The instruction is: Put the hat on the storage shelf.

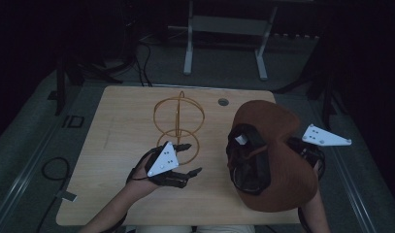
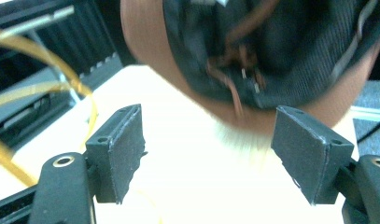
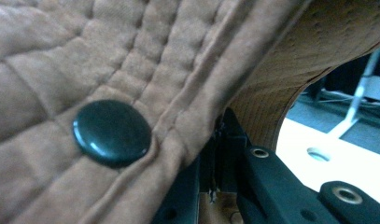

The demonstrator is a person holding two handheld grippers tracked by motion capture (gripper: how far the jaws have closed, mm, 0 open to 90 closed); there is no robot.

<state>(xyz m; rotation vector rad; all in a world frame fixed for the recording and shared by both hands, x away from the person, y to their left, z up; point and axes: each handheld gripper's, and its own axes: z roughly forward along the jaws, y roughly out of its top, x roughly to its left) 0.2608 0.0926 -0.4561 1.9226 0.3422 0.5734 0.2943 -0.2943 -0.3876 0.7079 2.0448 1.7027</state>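
Wooden counter [image 1: 122,194] fills the frame's middle; at its right a brown hat [image 1: 282,145] is held up, dark lining toward the left gripper [image 1: 188,160], right gripper [image 1: 309,153] clamped on the brim behind it; a gold wire stand [image 1: 178,124] rises at centre; the left's fingers [image 2: 120,154] are spread wide, empty. Judged: a hat hung on the stand; steady the crown's rim with the left, keeping the brim pinch firm.
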